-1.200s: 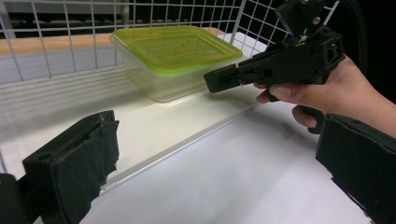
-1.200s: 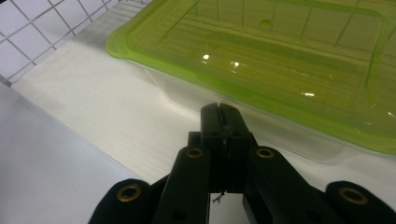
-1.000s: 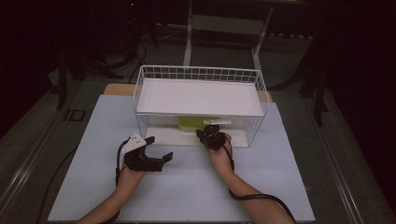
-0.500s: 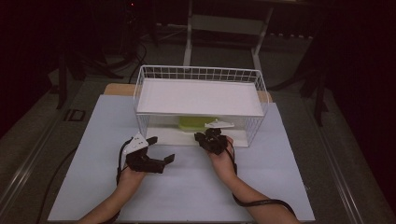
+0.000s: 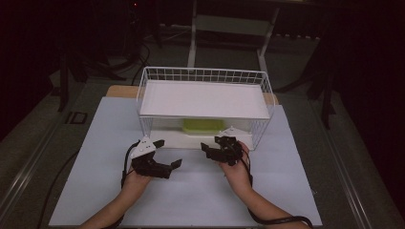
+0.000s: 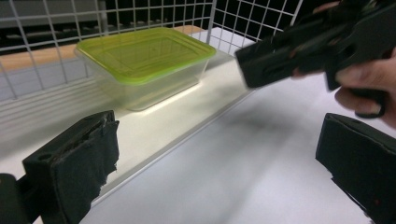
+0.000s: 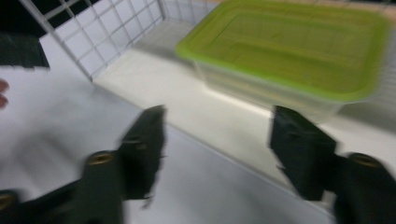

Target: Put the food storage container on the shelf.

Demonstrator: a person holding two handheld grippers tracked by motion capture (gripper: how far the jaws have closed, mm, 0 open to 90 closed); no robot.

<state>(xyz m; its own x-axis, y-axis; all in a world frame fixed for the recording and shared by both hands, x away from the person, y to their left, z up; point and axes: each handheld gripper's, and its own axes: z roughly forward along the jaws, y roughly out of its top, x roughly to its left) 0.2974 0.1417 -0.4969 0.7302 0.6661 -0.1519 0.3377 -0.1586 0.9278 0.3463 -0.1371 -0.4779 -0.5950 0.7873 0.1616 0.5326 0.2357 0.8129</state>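
Observation:
A clear box with a green lid (image 5: 203,125) (image 6: 144,60) (image 7: 289,51) stands on the white floor under a white wire rack (image 5: 205,71). My right gripper (image 5: 213,144) (image 7: 224,154) hovers just in front of the rack's open side. Its jaws have just been opening and stand apart with nothing between them, the box a short way beyond. My left gripper (image 5: 168,152) (image 6: 219,177) rests low on the table to the left, open and empty, aimed at the box. The right gripper (image 6: 299,51) crosses the top right of the left gripper view.
A white board (image 5: 203,98) covers the rack's top shelf. Wire grid walls (image 6: 252,18) (image 7: 107,37) close the rack's back and sides. The white sheet (image 5: 200,195) over the table spreads in front of both hands. Dark floor and stand legs lie beyond.
My right gripper has drawn back from the rack's opening toward the person and its jaws have spread. The left gripper and the box have kept still.

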